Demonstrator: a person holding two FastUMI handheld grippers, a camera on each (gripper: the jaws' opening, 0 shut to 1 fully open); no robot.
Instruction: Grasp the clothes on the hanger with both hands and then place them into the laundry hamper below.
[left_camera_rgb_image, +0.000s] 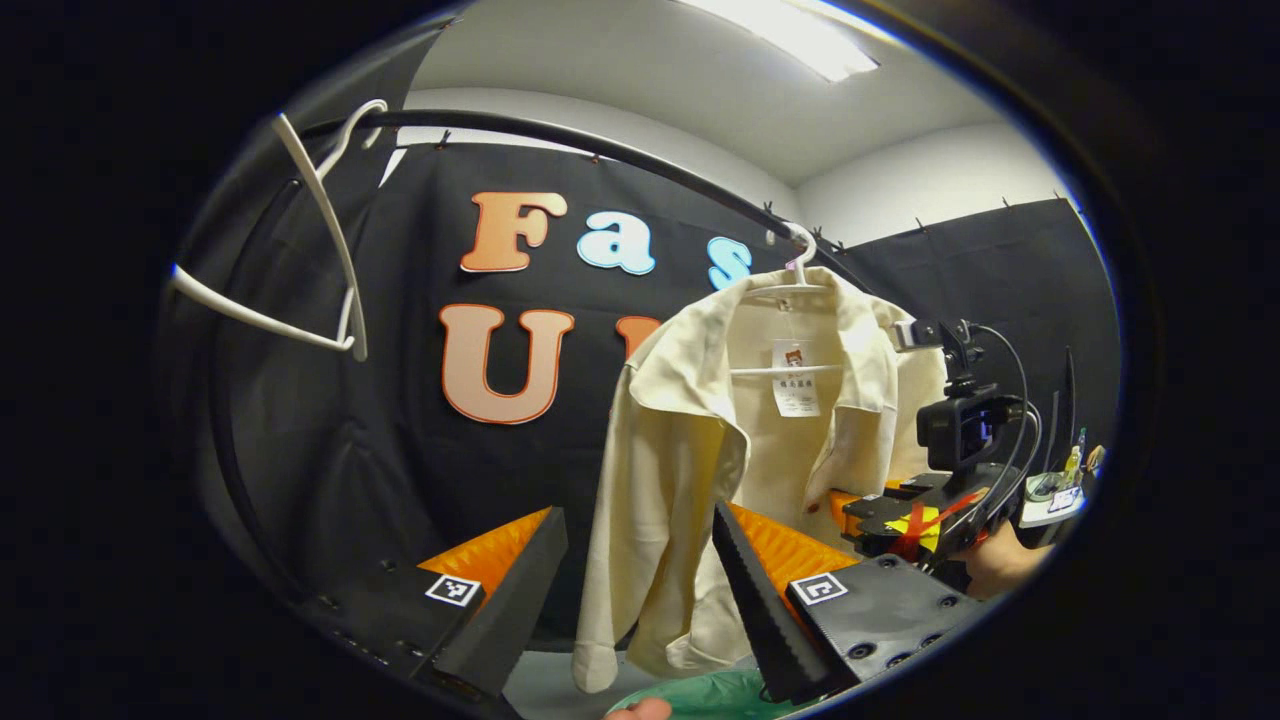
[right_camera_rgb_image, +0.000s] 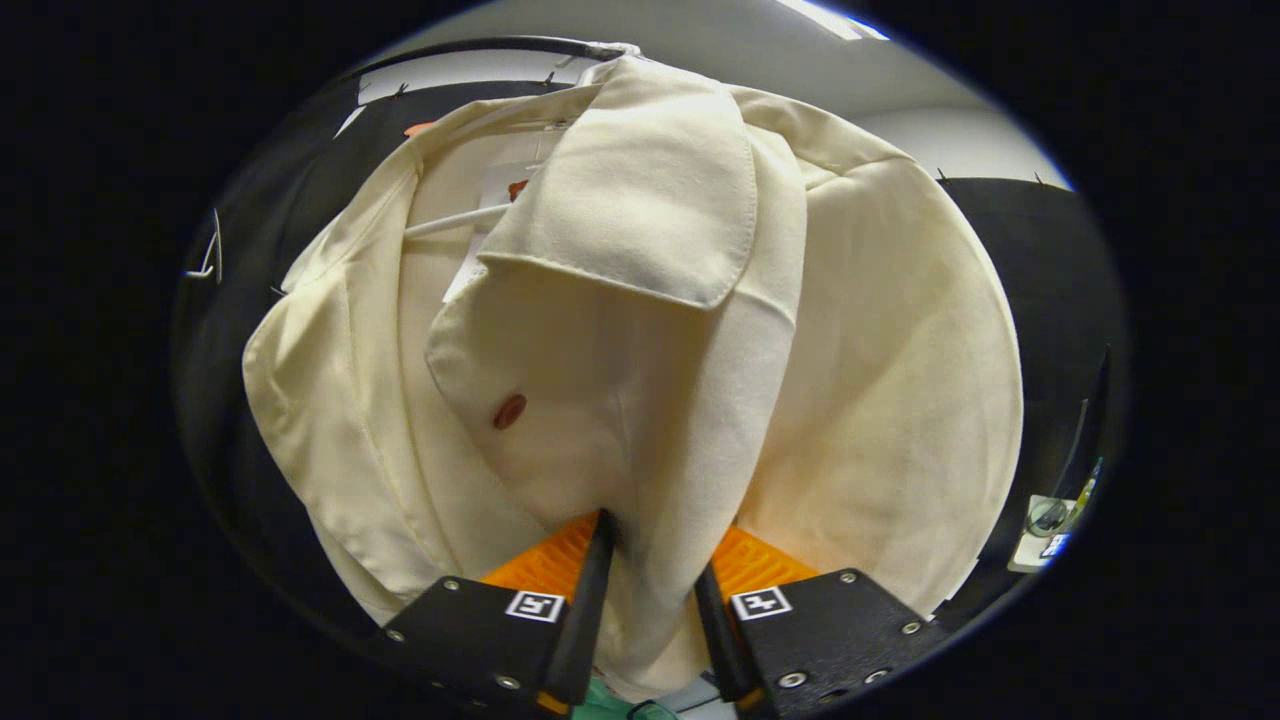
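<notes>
Recording booth: black cloth wall (left_camera_rgb_image: 300, 420), clothes rail (left_camera_rgb_image: 600, 150).

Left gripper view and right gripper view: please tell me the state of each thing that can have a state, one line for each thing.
Cream shirt: hanging on its hanger, front open, not yet in the hamper.
Shirt's hanger: hooked on the black rail.
Empty white hanger: on the rail, tilted, holding nothing.
Left tongs: open, fingers apart in front of the shirt.
Right tongs: closed on a fold of the shirt's front.
</notes>
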